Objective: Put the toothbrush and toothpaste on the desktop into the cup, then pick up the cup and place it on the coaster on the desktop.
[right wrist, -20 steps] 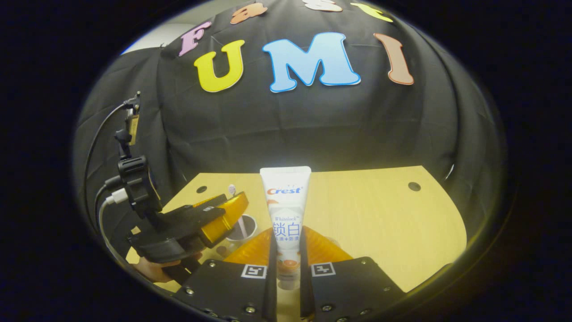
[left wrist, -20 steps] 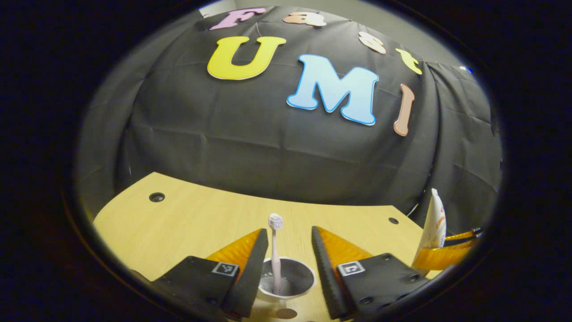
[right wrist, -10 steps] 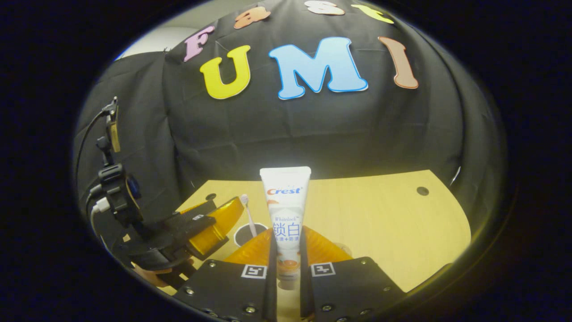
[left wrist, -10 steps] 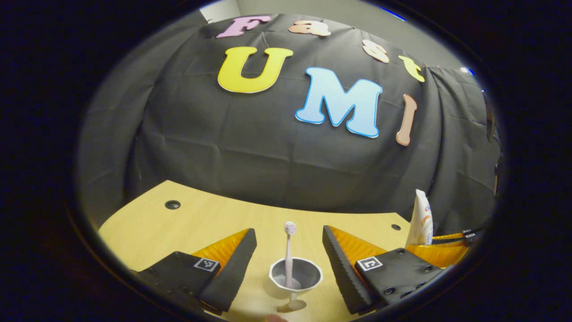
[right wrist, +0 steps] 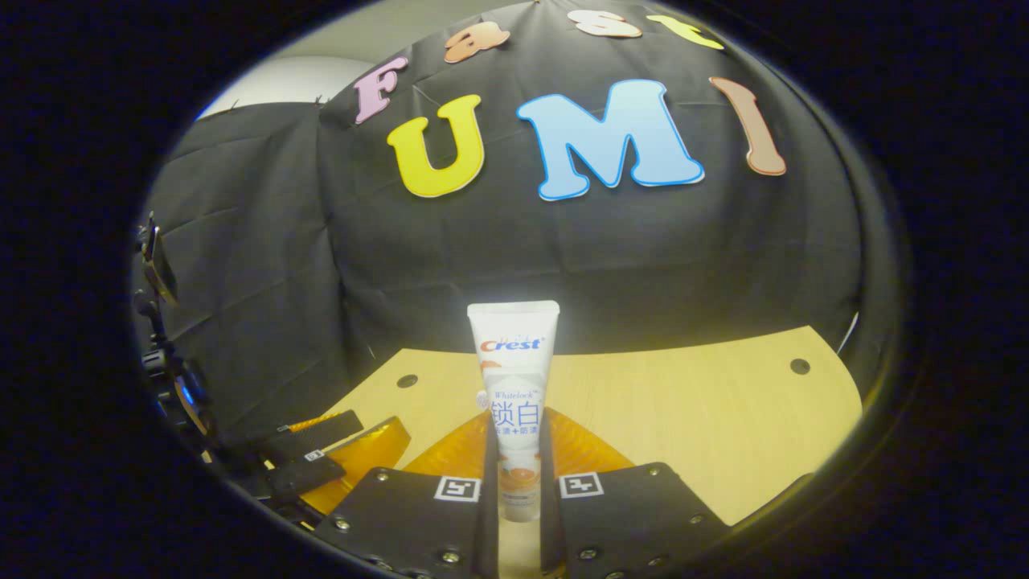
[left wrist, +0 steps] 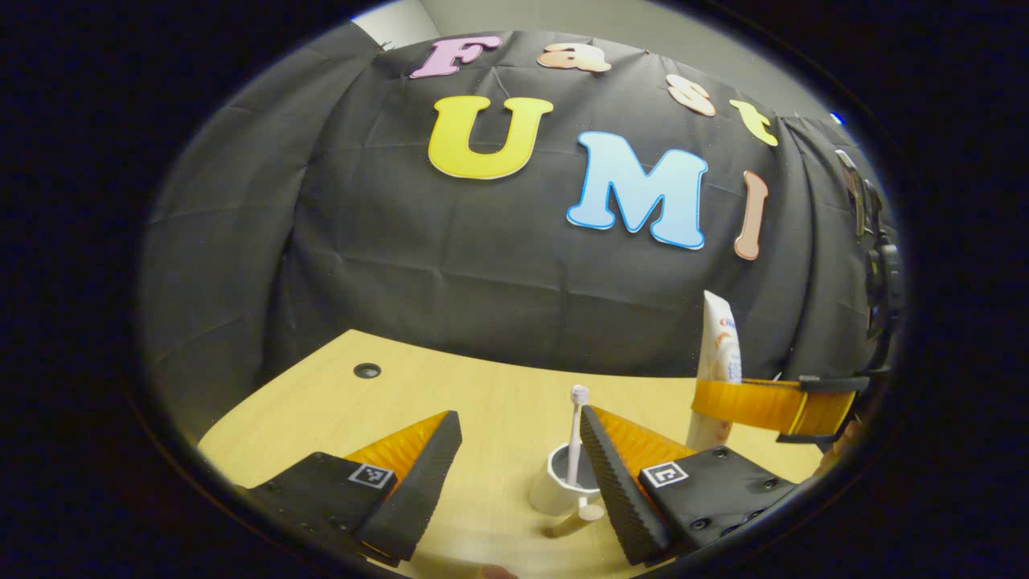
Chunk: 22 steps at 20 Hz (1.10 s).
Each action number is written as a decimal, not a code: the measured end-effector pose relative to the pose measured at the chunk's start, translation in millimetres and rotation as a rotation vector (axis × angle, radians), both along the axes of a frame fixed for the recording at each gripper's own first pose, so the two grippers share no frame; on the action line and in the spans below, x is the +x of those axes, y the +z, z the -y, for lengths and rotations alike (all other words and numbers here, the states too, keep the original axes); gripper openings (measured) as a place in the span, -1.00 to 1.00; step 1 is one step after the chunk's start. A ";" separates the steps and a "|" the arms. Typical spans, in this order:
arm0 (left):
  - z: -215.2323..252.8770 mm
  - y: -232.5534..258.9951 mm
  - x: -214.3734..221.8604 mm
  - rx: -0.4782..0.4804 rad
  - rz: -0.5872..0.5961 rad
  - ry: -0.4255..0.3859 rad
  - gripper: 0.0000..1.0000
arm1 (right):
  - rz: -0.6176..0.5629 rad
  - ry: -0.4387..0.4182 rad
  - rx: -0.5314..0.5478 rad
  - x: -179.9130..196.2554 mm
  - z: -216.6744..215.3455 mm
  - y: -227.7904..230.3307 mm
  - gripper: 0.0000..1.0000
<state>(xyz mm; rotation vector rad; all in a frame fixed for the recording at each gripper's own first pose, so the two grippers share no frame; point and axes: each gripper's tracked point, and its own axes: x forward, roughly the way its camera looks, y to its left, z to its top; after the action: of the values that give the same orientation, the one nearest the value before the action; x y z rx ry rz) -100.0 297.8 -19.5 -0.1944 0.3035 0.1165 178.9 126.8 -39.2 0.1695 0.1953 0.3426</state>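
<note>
A white cup [left wrist: 555, 489] stands on the wooden desktop [left wrist: 482, 402] with a pale toothbrush [left wrist: 574, 434] upright in it, bristles on top. My left gripper [left wrist: 518, 418] is open; the cup sits just inside its right finger, untouched. My right gripper [right wrist: 516, 426] is shut on a white toothpaste tube [right wrist: 514, 362], held upright with the flat end up. In the left gripper view that tube [left wrist: 718, 346] hangs above and to the right of the cup, clamped in the right gripper [left wrist: 756, 404]. The tube and the fingers hide the cup in the right gripper view.
The desktop [right wrist: 683, 418] has small round holes [left wrist: 367, 371] [right wrist: 799, 366]. The left gripper [right wrist: 338, 446] sits low at the left of the right gripper view. A small tan object [left wrist: 575, 521] lies in front of the cup; what it is I cannot tell.
The left gripper opened wider and drew back to the left, leaving the toothbrush in the cup. The right gripper carried the toothpaste closer to the cup.
</note>
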 end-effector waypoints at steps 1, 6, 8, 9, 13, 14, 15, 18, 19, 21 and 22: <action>-5.8 0.5 -4.8 0.006 -0.001 0.013 0.97 | 0.013 0.009 -0.002 4.3 -5.5 0.7 -0.59; -25.0 2.9 -26.8 -0.014 -0.009 0.066 0.92 | 0.054 0.032 -0.021 27.3 -22.7 -3.0 -0.59; -28.4 2.1 -34.0 -0.023 -0.010 0.080 0.92 | 0.055 0.044 -0.014 36.4 -31.0 -6.1 -0.59; -30.1 1.8 -37.3 -0.027 -0.010 0.086 0.92 | 0.058 0.050 -0.013 40.3 -35.2 -8.2 -0.59; -35.9 -5.6 -48.6 -0.031 -0.028 0.100 0.92 | 0.066 0.059 -0.032 58.8 -50.9 -23.5 -0.59; -37.9 -8.0 -51.9 -0.032 -0.035 0.105 0.92 | 0.053 0.061 -0.038 59.2 -53.3 -30.1 -0.59; -40.9 -9.9 -52.2 -0.036 -0.038 0.108 0.92 | 0.042 0.065 -0.044 62.3 -56.5 -36.7 -0.59; -45.2 -12.5 -54.3 -0.039 -0.046 0.118 0.92 | 0.016 0.075 -0.068 65.1 -63.5 -49.7 -0.54; -46.4 -12.7 -55.2 -0.039 -0.046 0.120 0.92 | 0.009 0.075 -0.078 64.5 -62.9 -51.3 -0.54; -47.6 -14.9 -56.9 -0.041 -0.050 0.122 0.92 | -0.006 0.079 -0.098 62.6 -65.9 -58.4 -0.50; -47.5 -15.8 -56.2 -0.042 -0.055 0.121 0.92 | -0.027 0.065 -0.115 61.7 -64.1 -63.0 -0.45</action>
<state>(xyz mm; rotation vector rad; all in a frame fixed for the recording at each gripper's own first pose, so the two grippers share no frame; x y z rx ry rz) -156.2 345.3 -35.3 -0.2513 0.3493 0.2354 240.6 190.9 -102.2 0.0545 0.2465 0.3934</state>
